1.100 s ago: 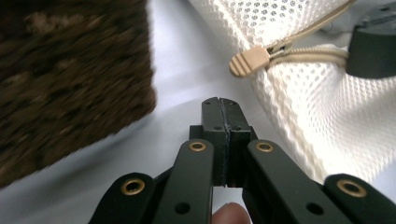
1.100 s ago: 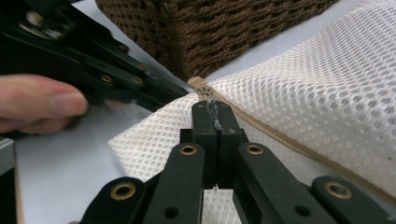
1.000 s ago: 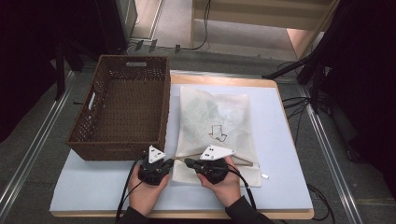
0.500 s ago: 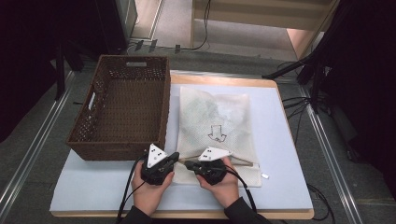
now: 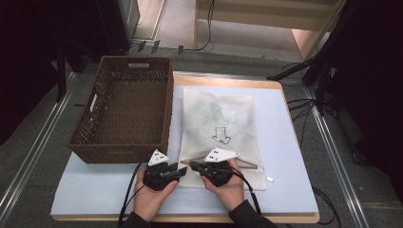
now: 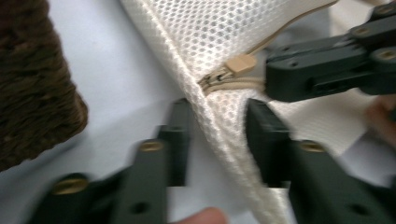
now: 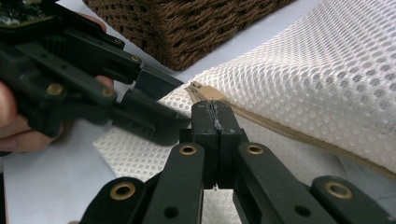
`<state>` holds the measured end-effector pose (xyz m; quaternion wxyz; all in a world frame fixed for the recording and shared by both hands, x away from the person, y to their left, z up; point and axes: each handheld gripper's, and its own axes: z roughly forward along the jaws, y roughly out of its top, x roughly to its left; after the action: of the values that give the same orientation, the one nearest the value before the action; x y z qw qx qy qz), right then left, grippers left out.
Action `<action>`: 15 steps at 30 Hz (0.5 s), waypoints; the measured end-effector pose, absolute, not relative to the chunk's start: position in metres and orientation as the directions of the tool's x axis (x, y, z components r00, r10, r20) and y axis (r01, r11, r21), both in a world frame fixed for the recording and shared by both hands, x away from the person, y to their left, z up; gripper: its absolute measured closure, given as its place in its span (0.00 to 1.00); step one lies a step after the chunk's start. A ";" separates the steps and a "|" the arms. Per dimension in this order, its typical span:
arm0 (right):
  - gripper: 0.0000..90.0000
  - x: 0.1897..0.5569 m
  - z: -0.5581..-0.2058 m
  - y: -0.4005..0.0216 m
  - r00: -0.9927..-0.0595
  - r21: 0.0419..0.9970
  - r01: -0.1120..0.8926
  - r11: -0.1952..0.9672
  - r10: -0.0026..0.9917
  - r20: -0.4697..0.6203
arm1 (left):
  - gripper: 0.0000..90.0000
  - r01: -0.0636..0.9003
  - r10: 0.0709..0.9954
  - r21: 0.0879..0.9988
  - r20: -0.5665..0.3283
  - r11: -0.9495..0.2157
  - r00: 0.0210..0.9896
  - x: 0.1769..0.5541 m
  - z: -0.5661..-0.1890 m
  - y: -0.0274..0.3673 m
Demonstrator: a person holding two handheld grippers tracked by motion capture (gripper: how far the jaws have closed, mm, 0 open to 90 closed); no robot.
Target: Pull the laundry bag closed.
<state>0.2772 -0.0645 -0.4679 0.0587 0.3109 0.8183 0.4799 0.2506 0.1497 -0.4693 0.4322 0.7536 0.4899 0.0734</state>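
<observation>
Near the front edge of the counter (image 5: 285, 190), a white mesh laundry bag (image 5: 221, 118) lies flat on the pale blue surface, just right of a brown wicker basket (image 5: 126, 114). Both tools work at the bag's near left corner, where a tan zipper (image 7: 289, 133) runs along the seam. The right tool (image 7: 214, 112) is clenched — its jaws are pressed together on the zipper just behind the zipper pull (image 6: 240, 63), which shows as a small tan tab in the left gripper view. The left tool (image 6: 217, 135) has just been opening: its two jaws stand apart with the bag's corner edge running between them, and neither pad seems to press on the mesh, though that view is blurred. Seen from above, the left tool (image 5: 164, 172) and the right tool (image 5: 211, 168) point toward each other, tips close together at the corner, each carried by a hand that enters from the bottom. Black cables trail from both tools back toward the person.
</observation>
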 end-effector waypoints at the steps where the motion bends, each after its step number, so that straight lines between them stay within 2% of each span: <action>1: 1.00 0.277 -0.468 -0.065 -0.801 0.821 0.454 0.346 0.563 0.206 | 0.84 0.671 0.799 0.727 -0.315 -0.144 0.512 0.250 -0.469 0.150; 3: 1.00 0.277 -0.467 -0.065 -0.802 0.824 0.453 0.340 0.559 0.210 | 0.91 0.662 0.793 0.736 -0.317 -0.140 0.520 0.249 -0.469 0.149; 5: 0.97 0.277 -0.465 -0.066 -0.800 0.830 0.451 0.329 0.562 0.212 | 0.94 0.653 0.800 0.743 -0.299 -0.147 0.521 0.249 -0.468 0.148; 10: 0.83 0.279 -0.459 -0.070 -0.791 0.852 0.453 0.262 0.559 0.249 | 0.95 0.647 0.802 0.745 -0.284 -0.160 0.525 0.248 -0.469 0.148; 15: 0.75 0.287 -0.454 -0.065 -0.767 0.837 0.498 0.227 0.566 0.303 | 0.94 0.640 0.805 0.749 -0.268 -0.171 0.529 0.248 -0.469 0.147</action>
<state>0.2871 -0.0645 -0.4543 0.0327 0.3397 0.7826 0.5206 0.2476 0.1471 -0.4686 0.4338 0.7591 0.4759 0.0952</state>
